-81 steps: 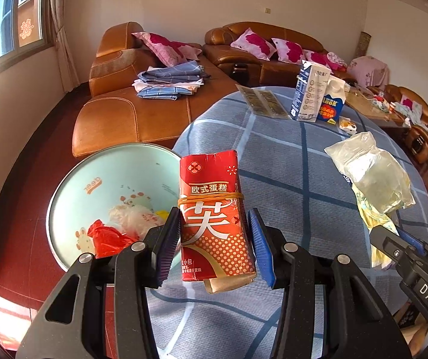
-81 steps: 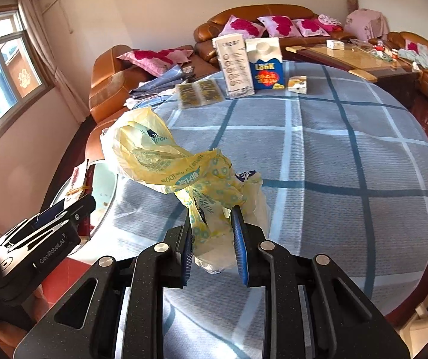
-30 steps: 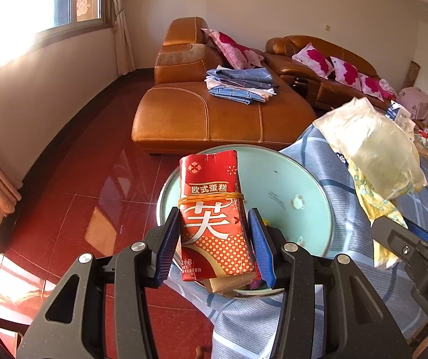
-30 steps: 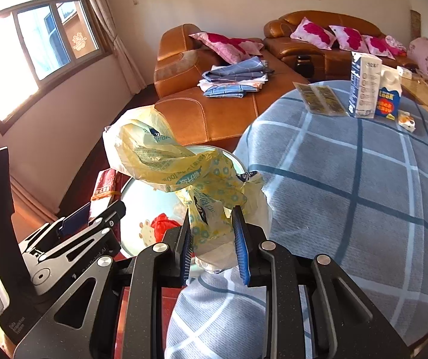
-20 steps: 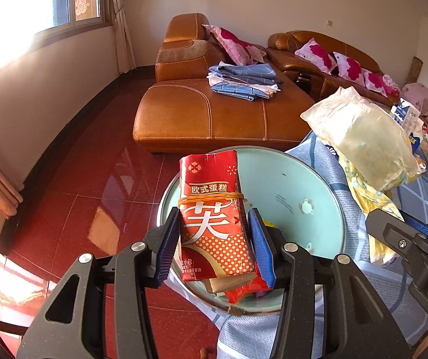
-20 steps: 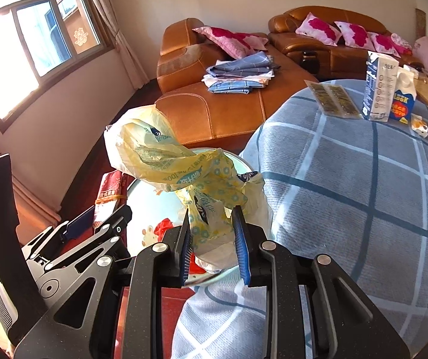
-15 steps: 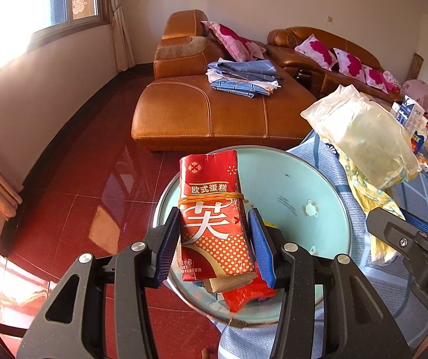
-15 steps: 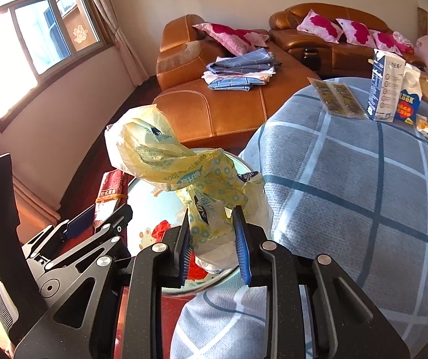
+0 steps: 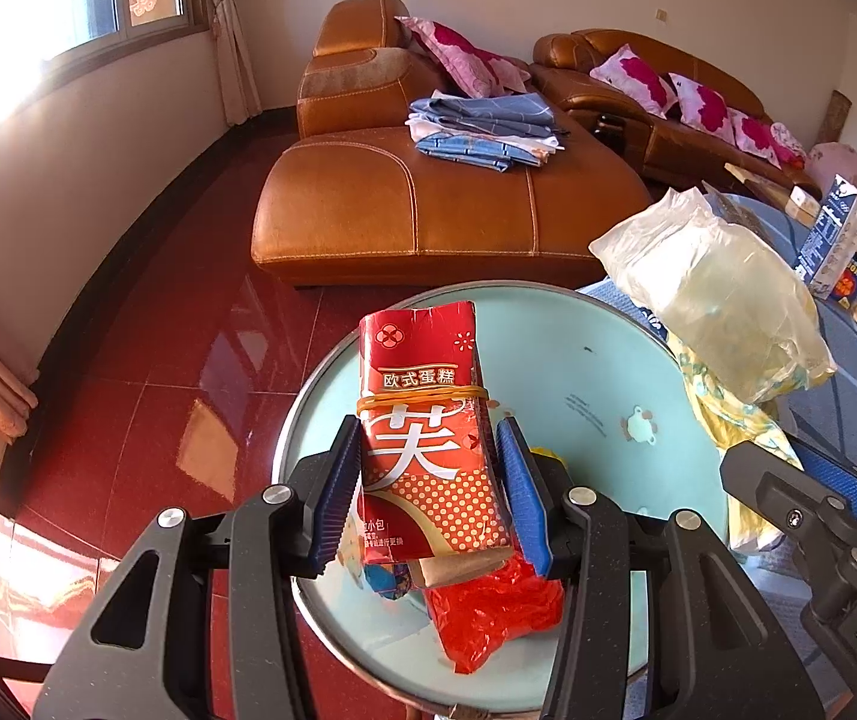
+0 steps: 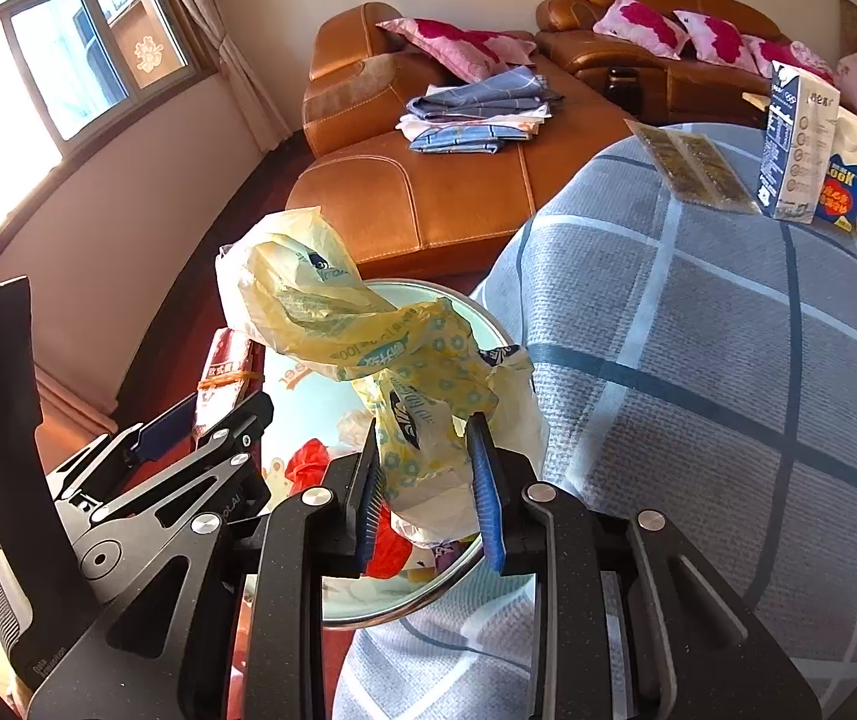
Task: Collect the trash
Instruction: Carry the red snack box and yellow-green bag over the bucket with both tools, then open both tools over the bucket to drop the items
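The red cake packet looks light and crushable, bound by a rubber band; its flat sides suit the grip. The left gripper is closed about halfway onto it, holding it over the pale green basin, where red plastic scraps lie. The yellow plastic bag — limp, slippery, nearly weightless — is pinched at its bunched neck by the right gripper, jaws narrow, beside the checked tablecloth. Farther off stands a milk carton.
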`<state>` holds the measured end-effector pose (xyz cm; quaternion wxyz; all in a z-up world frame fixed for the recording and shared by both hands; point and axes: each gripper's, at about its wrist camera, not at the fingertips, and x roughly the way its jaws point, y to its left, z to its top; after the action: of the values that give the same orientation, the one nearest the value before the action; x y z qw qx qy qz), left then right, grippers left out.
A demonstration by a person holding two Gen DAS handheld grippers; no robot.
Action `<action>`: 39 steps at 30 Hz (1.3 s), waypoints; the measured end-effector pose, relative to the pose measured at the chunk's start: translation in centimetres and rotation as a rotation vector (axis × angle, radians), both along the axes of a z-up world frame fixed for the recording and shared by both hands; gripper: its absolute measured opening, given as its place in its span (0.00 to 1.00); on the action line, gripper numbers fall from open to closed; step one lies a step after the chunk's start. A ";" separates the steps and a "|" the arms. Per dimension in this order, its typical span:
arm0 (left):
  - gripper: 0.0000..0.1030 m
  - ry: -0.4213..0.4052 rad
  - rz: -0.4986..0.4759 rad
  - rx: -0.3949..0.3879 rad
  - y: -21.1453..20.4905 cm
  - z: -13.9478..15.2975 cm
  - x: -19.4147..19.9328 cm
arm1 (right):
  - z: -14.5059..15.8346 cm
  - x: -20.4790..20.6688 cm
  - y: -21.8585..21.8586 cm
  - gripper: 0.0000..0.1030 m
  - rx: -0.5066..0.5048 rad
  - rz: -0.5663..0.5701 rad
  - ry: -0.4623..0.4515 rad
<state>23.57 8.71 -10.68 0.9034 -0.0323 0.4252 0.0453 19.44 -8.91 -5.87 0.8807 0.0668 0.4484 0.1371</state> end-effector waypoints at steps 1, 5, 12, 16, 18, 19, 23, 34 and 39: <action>0.45 0.003 0.000 0.001 0.0 -0.1 0.2 | -0.1 0.1 0.1 0.27 -0.004 0.002 0.000; 0.45 0.014 -0.002 0.006 0.0 -0.4 0.9 | -0.2 0.2 0.4 0.27 -0.007 0.004 0.007; 0.45 0.048 -0.011 0.009 -0.2 -1.4 2.2 | -0.7 0.7 0.6 0.30 -0.013 0.011 0.016; 0.45 0.062 -0.019 0.014 -0.3 -1.8 2.7 | -0.9 0.7 0.4 0.33 -0.014 0.021 0.020; 0.45 0.068 -0.021 0.011 -0.1 -2.0 2.7 | -1.0 0.6 0.5 0.34 -0.018 0.031 0.020; 0.45 0.071 -0.020 0.009 -0.1 -2.1 2.7 | -1.0 0.6 0.4 0.34 -0.019 0.033 0.020; 0.45 0.077 -0.018 0.006 0.1 -2.3 2.6 | -0.8 0.4 0.0 0.35 -0.009 0.033 0.015; 0.45 0.056 -0.007 0.031 0.1 -2.2 2.1 | -0.4 0.4 0.1 0.49 -0.007 0.082 -0.009; 0.52 0.043 -0.005 0.037 0.3 -1.9 1.9 | 0.1 0.2 -0.8 0.49 0.013 0.074 -0.020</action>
<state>25.51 9.05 -12.62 0.8946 -0.0135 0.4437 0.0515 19.60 -9.68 -5.76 0.8792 0.0545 0.4407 0.1729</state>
